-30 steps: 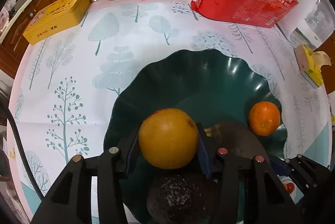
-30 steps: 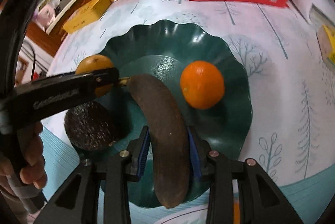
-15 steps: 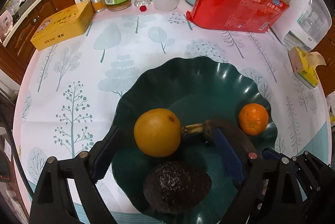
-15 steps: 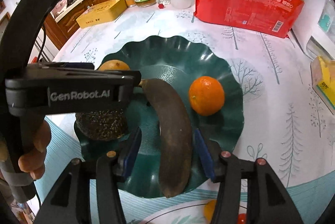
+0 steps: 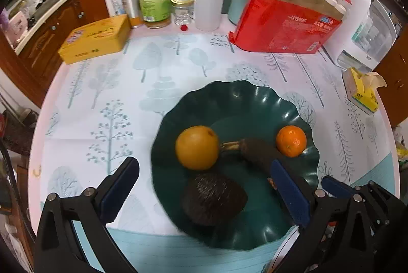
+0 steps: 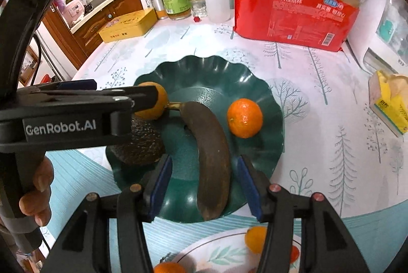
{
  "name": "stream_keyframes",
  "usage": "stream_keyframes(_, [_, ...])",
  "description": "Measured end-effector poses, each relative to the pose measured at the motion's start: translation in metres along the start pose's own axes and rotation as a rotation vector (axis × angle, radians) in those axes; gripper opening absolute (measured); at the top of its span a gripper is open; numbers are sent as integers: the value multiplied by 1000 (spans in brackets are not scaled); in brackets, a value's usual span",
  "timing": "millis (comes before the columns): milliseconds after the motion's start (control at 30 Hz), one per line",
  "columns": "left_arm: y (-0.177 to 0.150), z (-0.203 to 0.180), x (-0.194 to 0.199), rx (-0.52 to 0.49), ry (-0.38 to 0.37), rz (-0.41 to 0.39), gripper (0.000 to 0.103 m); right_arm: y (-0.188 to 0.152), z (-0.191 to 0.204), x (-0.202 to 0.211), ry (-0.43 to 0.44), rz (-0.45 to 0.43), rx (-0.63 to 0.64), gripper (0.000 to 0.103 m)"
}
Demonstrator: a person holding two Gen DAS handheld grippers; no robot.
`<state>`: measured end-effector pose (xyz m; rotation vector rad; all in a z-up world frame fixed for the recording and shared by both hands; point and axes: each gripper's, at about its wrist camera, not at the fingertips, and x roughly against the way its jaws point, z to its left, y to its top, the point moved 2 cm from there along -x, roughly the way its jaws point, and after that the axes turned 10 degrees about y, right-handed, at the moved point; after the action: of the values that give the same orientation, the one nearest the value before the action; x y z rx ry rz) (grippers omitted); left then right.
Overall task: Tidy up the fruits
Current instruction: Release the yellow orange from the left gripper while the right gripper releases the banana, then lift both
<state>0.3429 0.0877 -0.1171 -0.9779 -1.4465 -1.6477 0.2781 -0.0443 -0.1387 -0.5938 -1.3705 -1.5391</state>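
Both grippers, left (image 5: 204, 186) and right (image 6: 202, 183), released over green bowl (image 6: 255, 84); next: fetch orange (image 6: 255, 238) from plate (image 6: 216, 252) beside bowl.

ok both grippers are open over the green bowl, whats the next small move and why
Probably swing the right gripper back to the white plate for another fruit. Its jaws stand open around the banana, which already lies in the green bowl, and oranges wait on that plate.

In the bowl (image 5: 255, 99), the banana (image 5: 257, 150) lies between the grapefruit (image 5: 197, 147) and the tangerine (image 5: 291, 141), the avocado (image 5: 214, 199) nearest.
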Motion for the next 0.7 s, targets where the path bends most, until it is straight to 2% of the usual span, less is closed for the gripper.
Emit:
stream_keyframes(167, [-8,9,33,8,7,-22,103,-2,8,24,-11,-25,4,54])
stream_keyframes(333, [-20,9,78,-4,-6,-76,103,-9,13,58,-33,-59,4,54])
stream_keyframes(567, [-44,2,142,-3,-59,-138,103,-29,22,119,-88,-117,18,54])
stream_keyframes(700, [-60,-3,172,-5,-80,-164,103,-42,20,148,-76,-141,-10,54])
